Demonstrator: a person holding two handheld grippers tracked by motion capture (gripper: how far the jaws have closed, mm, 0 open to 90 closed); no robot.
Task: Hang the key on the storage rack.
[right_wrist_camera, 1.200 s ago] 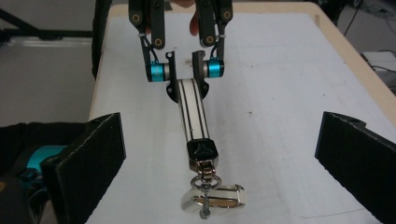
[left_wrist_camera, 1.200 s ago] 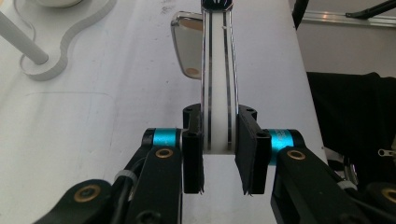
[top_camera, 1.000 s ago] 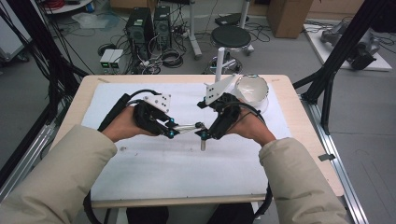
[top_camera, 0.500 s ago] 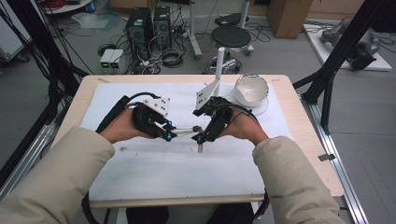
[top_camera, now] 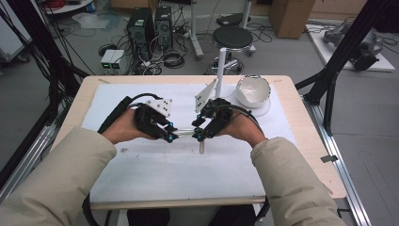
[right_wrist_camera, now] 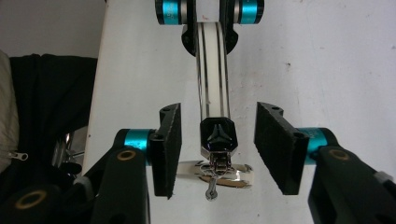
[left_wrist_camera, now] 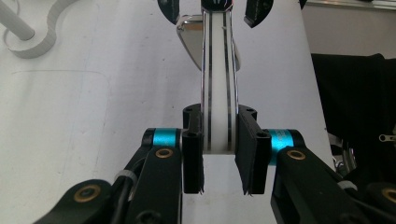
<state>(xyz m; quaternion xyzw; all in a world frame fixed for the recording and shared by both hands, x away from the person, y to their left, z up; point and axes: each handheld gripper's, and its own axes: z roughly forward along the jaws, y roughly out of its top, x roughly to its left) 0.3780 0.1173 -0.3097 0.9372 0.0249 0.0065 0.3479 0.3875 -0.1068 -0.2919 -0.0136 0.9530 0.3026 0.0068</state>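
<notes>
Above the middle of the white mat (top_camera: 155, 174), a white-handled kitchen tool (top_camera: 186, 134) hangs level between two hand-held grippers, its chrome head (top_camera: 201, 147) dangling toward the cloth. The left claw (top_camera: 170, 136) is pressed tight on the butt of the handle (left_wrist_camera: 217, 93) and carries the whole tool clear of the counter (top_camera: 306, 141). The right claw (top_camera: 198, 135) faces it from the other end. In the right gripper view its two black pads stand either side of the dark cap (right_wrist_camera: 218, 135) where handle meets head, with a gap on both sides. These jaws have just been closing on the tool but are not yet pinching it.

The step in hand looks like a hand-over, or a two-handed hold, of the tool. The next move probably calls for the right pads to finish closing squarely on the neck, without knocking the loose-looking metal head, before the left lets go.

Compared with a second earlier, the right jaws are much narrower, and the grey plate (top_camera: 205, 96) on that gripper now stands on edge. It no longer lies across the white bowl (top_camera: 253, 90) at the far side of the mat, so the bowl is plainer to see. The left hand and the tool are where they were.
</notes>
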